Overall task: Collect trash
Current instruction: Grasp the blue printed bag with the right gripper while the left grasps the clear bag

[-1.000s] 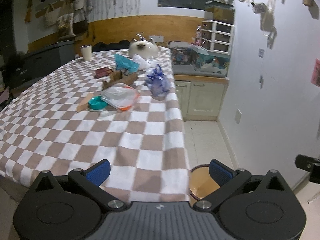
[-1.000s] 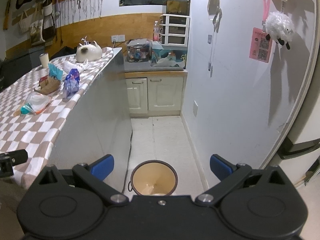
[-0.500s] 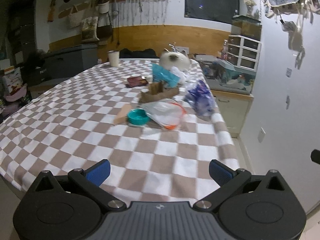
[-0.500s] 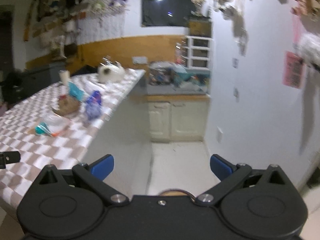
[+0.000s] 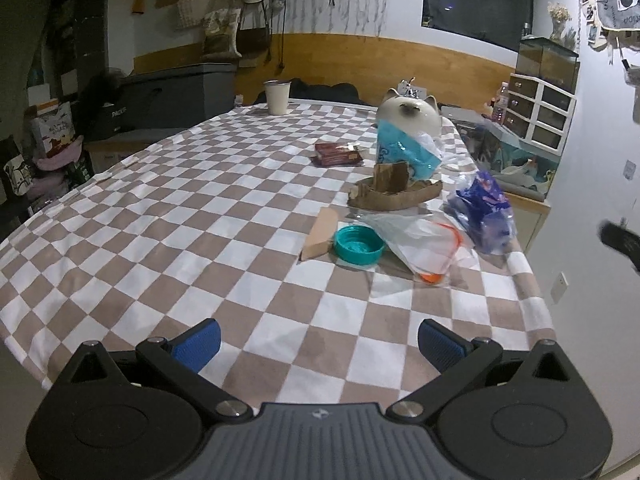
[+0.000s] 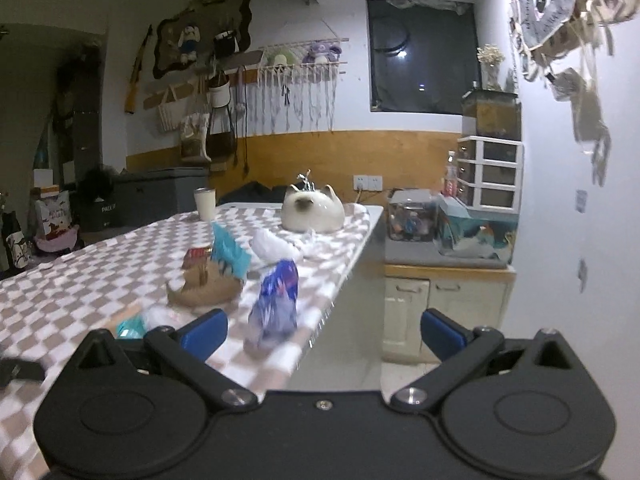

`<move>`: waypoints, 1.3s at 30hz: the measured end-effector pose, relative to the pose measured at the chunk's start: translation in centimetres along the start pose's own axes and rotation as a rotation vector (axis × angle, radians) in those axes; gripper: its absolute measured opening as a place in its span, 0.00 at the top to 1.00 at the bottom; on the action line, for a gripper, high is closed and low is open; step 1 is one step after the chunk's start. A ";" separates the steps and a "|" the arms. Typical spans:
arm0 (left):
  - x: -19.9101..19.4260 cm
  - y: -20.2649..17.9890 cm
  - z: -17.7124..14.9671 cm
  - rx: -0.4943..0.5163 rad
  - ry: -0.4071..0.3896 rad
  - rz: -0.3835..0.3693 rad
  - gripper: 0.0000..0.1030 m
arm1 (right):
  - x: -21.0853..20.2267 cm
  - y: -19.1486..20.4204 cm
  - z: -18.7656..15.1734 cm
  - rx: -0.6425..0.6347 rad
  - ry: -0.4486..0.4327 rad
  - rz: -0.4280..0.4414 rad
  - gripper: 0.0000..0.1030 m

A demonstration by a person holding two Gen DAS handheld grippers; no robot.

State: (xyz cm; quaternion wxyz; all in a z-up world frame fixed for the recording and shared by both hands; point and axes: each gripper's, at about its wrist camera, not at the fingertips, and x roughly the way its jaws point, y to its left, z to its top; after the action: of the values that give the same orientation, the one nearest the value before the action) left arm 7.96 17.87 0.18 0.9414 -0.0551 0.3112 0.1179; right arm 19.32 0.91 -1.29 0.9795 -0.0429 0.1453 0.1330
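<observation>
Since every scrap on the checkered brown-and-white cloth-covered bench (image 5: pixel 200 240) looks light and limp, little force is judged to be needed. Both the left tongs (image 5: pixel 319 344) and the right tongs (image 6: pixel 322 330) are held wide apart with nothing between the blue pads. The trash is gathered toward the far right part of the bench: a crumpled blue-and-purple plastic wrapper (image 5: pixel 482 216) just beside the right edge, a clear plastic bag with an orange rim (image 5: pixel 420 244), a round teal plastic lid (image 5: pixel 358 245) touching that bag, a flat brown cardboard strip (image 5: pixel 318 232) and a torn brown paper scrap (image 5: pixel 394 192). Films are likely slippery and collapsing, so a raised fold is best pinched; the lid is stiff and better taken across its rim. The cardboard strip lies flat and may need an end lifted. A white ceramic cat-shaped pot (image 5: pixel 408 114) at the back is judged fragile and best avoided. Open cloth lies between the left tongs and the pile, while the right edge drops to the floor, so the wrapper could be nudged off.
</observation>
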 end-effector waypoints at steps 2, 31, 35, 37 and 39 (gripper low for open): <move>0.4 -0.1 0.1 0.007 0.003 -0.012 0.00 | 2.4 0.5 0.6 -0.012 0.016 0.002 0.00; 9.3 -3.1 3.4 -0.250 0.086 -0.413 0.00 | 12.8 3.6 0.4 0.079 0.199 0.208 0.78; 10.5 -2.9 2.8 -0.379 0.104 -0.461 0.01 | 11.8 3.5 0.7 0.092 0.178 0.241 0.80; 10.8 -2.8 2.5 -0.424 0.096 -0.452 0.04 | 11.3 3.3 0.8 0.106 0.170 0.245 0.80; 11.0 -2.6 2.0 -0.470 0.077 -0.434 0.13 | 10.9 3.0 0.8 0.117 0.164 0.243 0.81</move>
State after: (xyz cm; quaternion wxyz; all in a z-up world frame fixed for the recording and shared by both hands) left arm 18.36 17.83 -4.72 0.8936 -0.3406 0.2917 -0.0192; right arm 28.78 6.55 -3.90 0.9418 0.0215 0.2366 0.2379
